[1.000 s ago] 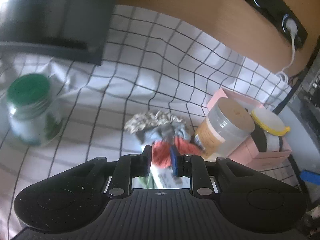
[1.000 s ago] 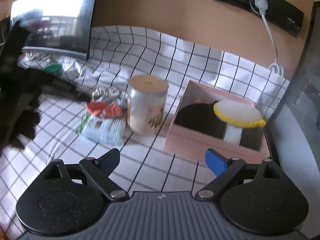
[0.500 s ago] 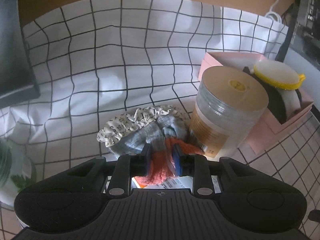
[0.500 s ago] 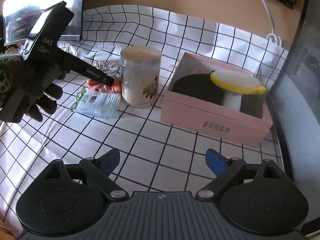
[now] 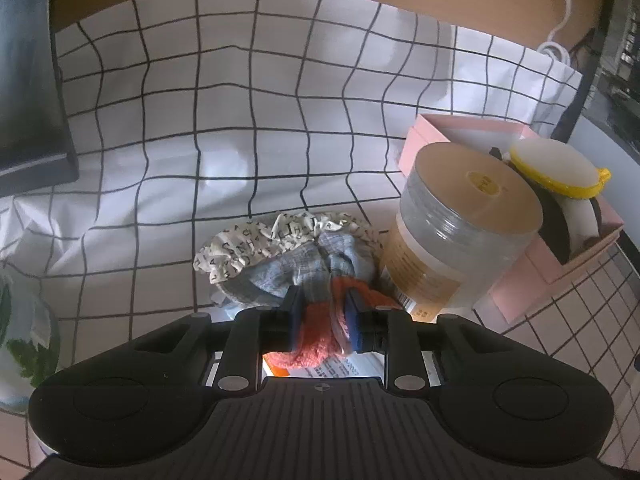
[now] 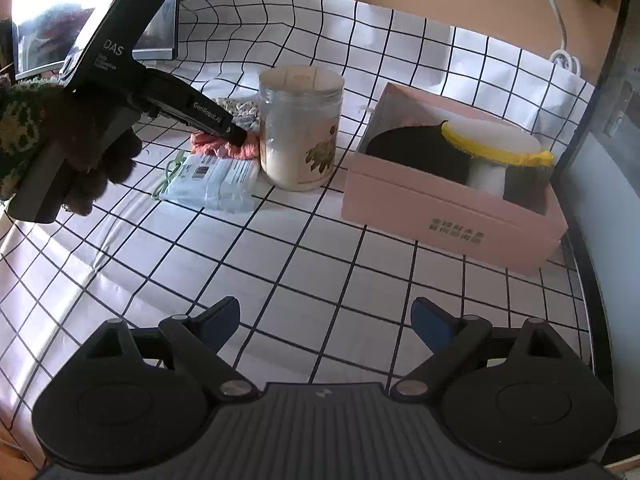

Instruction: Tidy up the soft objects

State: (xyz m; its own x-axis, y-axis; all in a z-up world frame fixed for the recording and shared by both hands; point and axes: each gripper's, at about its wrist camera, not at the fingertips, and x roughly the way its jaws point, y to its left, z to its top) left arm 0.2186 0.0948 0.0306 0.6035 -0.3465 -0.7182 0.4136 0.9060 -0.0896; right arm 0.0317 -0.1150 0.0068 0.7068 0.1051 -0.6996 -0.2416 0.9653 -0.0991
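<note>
My left gripper (image 5: 322,312) is shut on an orange-red scrunchie (image 5: 316,336), which lies on the checked cloth beside a grey scrunchie (image 5: 280,276) and a white lettered one (image 5: 276,232). In the right wrist view the left gripper (image 6: 236,138) pinches the orange scrunchie (image 6: 212,146) next to a clear jar (image 6: 300,128). A pink box (image 6: 452,208) holds black soft items (image 6: 416,152) and a white, yellow-rimmed puff (image 6: 496,142). My right gripper (image 6: 324,320) is open and empty above the cloth, near its front.
A packet of wipes (image 6: 212,184) lies in front of the scrunchies. A green-lidded jar (image 5: 24,332) stands at the left. A dark monitor (image 5: 28,80) is at the back left. A white cable (image 6: 560,40) hangs at the back right.
My left gripper has come down onto the scrunchie pile and closed on the orange one. My right gripper has pulled back a little and stays open.
</note>
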